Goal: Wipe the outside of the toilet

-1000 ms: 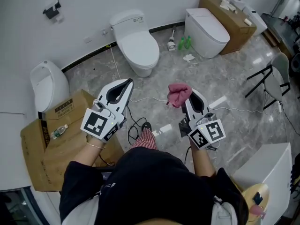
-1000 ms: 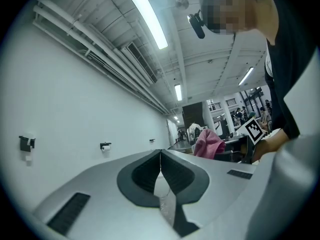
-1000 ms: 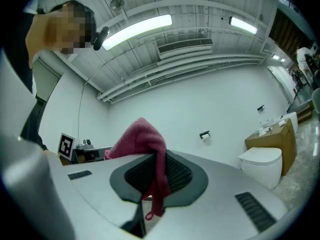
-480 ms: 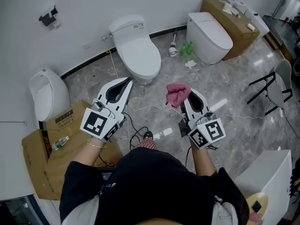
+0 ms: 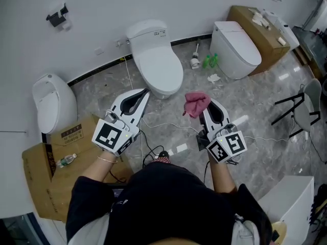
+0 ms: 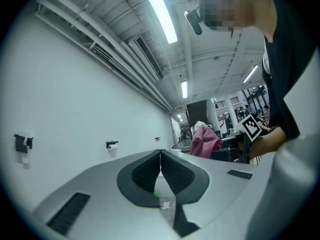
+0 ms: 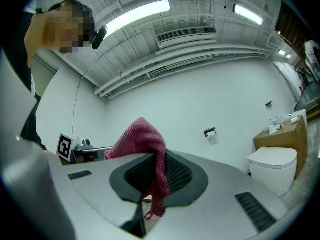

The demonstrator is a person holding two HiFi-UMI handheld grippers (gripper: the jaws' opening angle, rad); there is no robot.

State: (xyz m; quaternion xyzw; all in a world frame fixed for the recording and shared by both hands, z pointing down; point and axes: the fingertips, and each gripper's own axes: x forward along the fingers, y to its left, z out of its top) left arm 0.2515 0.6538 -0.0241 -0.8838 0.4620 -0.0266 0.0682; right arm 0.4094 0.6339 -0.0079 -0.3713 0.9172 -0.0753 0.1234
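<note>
The right hand-held gripper [image 5: 205,111] is clamped on a pink cloth [image 5: 195,103], which bunches above its tips. The left hand-held gripper [image 5: 145,92] has its jaws pressed together on nothing.

In the head view, the nearer toilet [image 5: 156,60] stands ahead against the wall. Its long axis runs from the tank out toward the person, and the front of the bowl points at the gap between the two grippers. The left tip is just beside the front of the bowl. The cloth-bearing right one sits a little further back and off to the toilet's right, so reaching the bowl's outside likely calls for a forward, leftward move. A second toilet [image 5: 237,42] stands well apart to the right.

In the left gripper view, the left hand-held gripper [image 6: 160,151] shows its pads meeting at a seam, and the cloth [image 6: 205,140] shows beyond.

In the right gripper view, the right hand-held gripper [image 7: 159,156] pinches the cloth [image 7: 145,144], with a tail hanging between the pads. Only the second toilet [image 7: 272,166] shows here.
</note>
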